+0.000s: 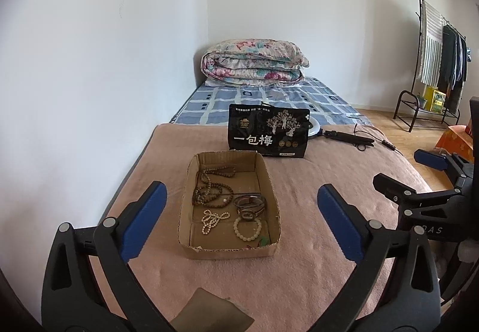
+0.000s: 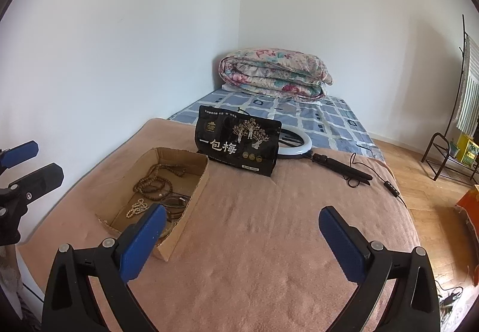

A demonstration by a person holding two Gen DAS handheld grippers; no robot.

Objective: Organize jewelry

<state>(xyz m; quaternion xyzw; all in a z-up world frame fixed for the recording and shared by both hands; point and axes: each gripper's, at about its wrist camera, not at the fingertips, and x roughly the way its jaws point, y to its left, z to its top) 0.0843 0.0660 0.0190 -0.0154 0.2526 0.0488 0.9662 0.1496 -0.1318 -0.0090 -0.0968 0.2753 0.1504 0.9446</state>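
A shallow cardboard box (image 1: 271, 182) sits on the pink blanket, also in the right wrist view (image 2: 199, 182). It holds a brown bead necklace (image 1: 211, 192), dark bangles (image 1: 250, 206), a white bead strand (image 1: 212, 219) and a pale bead bracelet (image 1: 247, 229). The brown beads (image 2: 152, 185) and white strand (image 2: 136, 209) show from the right too. My left gripper (image 1: 239, 221) is open and empty, just short of the box. My right gripper (image 2: 242, 236) is open and empty over the blanket, right of the box.
A black snack bag (image 1: 268, 129) stands behind the box. A ring light (image 2: 295, 143) with a black handle and cable lies beyond it. A folded floral quilt (image 1: 253, 60) sits at the bed's far end. A clothes rack (image 1: 438, 62) stands at right. A brown scrap (image 1: 212, 315) lies near me.
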